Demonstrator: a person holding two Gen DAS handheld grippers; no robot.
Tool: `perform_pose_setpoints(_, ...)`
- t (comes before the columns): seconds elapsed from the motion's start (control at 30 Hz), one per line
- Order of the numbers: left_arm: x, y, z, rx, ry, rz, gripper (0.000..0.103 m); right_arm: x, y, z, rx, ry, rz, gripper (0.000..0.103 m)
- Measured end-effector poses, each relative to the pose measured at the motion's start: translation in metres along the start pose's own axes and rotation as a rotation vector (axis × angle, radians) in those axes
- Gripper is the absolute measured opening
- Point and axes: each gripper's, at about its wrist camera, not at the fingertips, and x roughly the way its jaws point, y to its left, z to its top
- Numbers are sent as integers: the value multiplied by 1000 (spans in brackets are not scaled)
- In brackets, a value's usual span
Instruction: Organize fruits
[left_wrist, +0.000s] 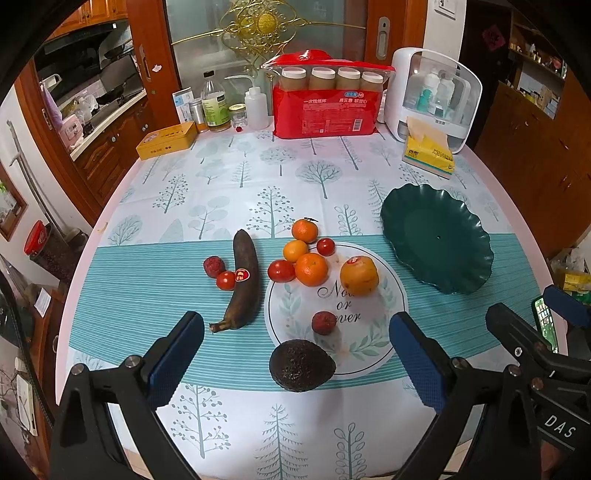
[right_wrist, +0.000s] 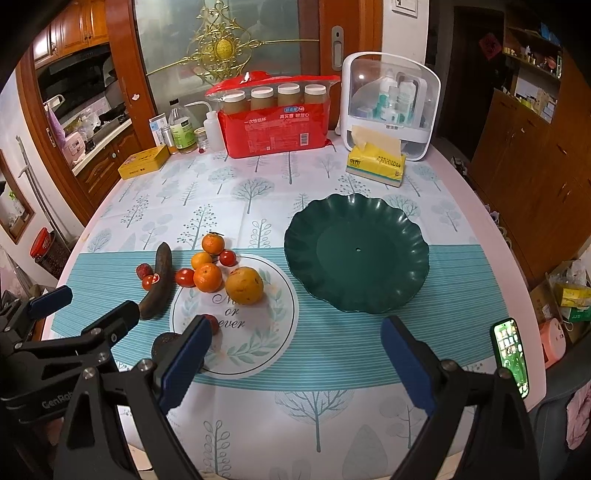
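Loose fruit lies mid-table: a brown banana (left_wrist: 243, 280), a large orange (left_wrist: 359, 275), three mandarins (left_wrist: 311, 269), cherry tomatoes (left_wrist: 281, 270), two red lychees (left_wrist: 323, 322) and a dark avocado (left_wrist: 301, 364). An empty dark green scalloped plate (left_wrist: 437, 242) (right_wrist: 356, 253) stands to their right. My left gripper (left_wrist: 295, 354) hovers open above the near edge, the avocado between its fingers' line. My right gripper (right_wrist: 295, 358) is open too, holding nothing, in front of the plate; its left finger hides part of the avocado (right_wrist: 164, 345). The orange (right_wrist: 244, 285) and banana (right_wrist: 157, 282) lie left of it.
At the table's back stand a red pack of cups (left_wrist: 327, 110), a white cabinet box (left_wrist: 432, 96), a yellow tissue pack (left_wrist: 428, 151), bottles (left_wrist: 214, 103) and a yellow tin (left_wrist: 166, 140). A lit phone (right_wrist: 509, 354) sits at the right edge. Wooden cabinets flank the table.
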Motion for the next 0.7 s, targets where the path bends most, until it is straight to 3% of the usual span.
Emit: perform_pose_setpoints(0.7,1,-1,4,-5,-18,12,100,7,-5,2,-4,11,4,94)
